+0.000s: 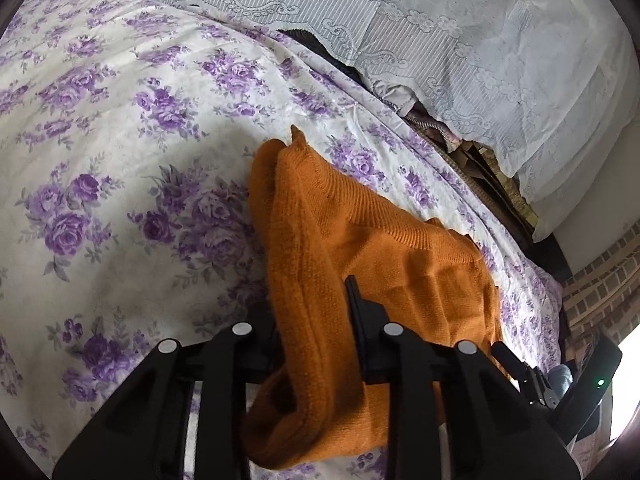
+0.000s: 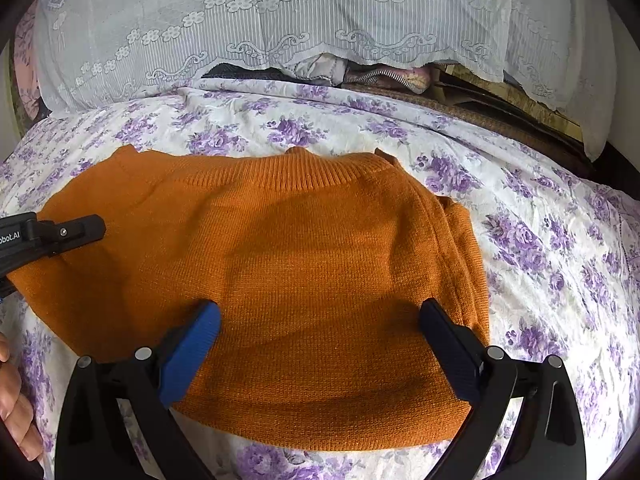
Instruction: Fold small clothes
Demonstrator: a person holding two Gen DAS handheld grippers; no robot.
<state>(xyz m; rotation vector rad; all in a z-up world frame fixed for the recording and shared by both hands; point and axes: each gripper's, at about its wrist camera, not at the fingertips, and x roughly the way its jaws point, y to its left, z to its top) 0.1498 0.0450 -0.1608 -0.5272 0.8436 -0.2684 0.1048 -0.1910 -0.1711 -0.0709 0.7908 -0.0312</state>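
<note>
An orange knit sweater [image 2: 304,264] lies folded on a floral bedsheet [image 2: 552,264], ribbed neckline at the far side. My right gripper [image 2: 320,320] is open above its near part, fingers spread wide over the knit. My left gripper [image 1: 316,320] is shut on the sweater's left edge [image 1: 312,288], with a fold of fabric bunched between its fingers. The left gripper also shows at the left edge of the right wrist view [image 2: 60,236], at the sweater's left side. The right gripper shows at the lower right of the left wrist view [image 1: 532,376].
The purple-flowered sheet [image 1: 120,160] covers the bed all around. A white lace cloth [image 2: 280,12] hangs over stacked items at the far side, with bundled fabrics [image 2: 384,76] below it. A hand [image 2: 12,400] shows at lower left.
</note>
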